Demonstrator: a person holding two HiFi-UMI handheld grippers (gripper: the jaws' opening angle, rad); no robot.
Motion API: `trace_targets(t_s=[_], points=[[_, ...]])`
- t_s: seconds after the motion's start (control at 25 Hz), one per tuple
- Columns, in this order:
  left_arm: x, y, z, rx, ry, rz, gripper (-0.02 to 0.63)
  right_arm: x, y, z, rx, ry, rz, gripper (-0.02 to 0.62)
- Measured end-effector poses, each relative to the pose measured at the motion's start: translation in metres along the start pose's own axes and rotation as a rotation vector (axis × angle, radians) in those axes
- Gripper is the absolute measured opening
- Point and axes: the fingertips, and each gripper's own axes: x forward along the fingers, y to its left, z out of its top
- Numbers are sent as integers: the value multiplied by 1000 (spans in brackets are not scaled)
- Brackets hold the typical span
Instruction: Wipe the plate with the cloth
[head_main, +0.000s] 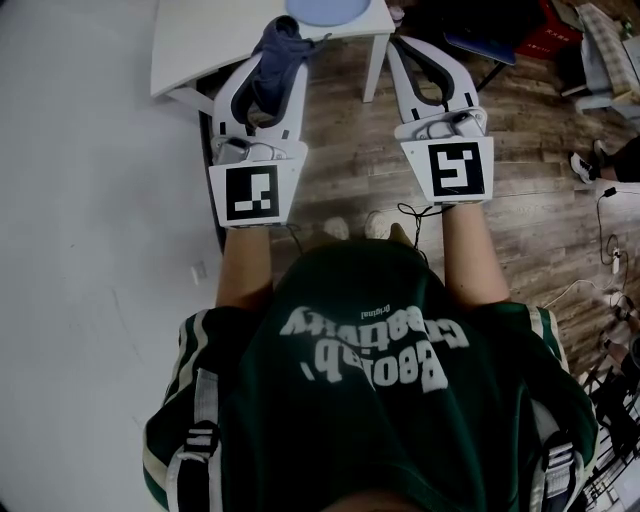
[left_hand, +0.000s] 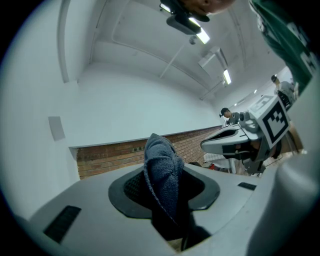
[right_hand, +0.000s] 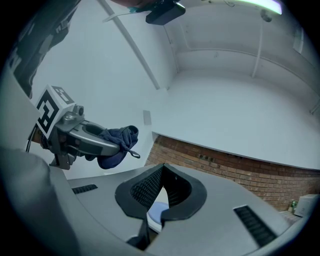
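Head view: plate (head_main: 330, 10) cut off by the top edge, sits on white table (head_main: 200, 40); wood floor (head_main: 350, 150) below.
Left gripper view: left gripper (left_hand: 163, 187) pinching blue cloth (left_hand: 162, 160), tips buried in it.
Right gripper view: right gripper (right_hand: 162, 182) pressed together, empty; brick wall (right_hand: 235, 167) strip behind.

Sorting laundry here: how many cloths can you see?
1: a dark blue cloth, clamped between the jaws of the left gripper. More could lie outside these views.
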Motion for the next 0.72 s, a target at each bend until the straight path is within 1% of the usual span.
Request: trace_targets(t_s=[0.32, 0.56, 0.72], points=[[-16, 17, -3, -6, -16, 2, 135, 1, 22, 9, -16, -1, -6, -6], [-32, 24, -6, 4, -33, -13, 137, -1, 39, 16, -15, -17, -29, -6], [-39, 32, -11, -7, -28, -24, 137, 0, 48, 15, -17, -3, -45, -6]])
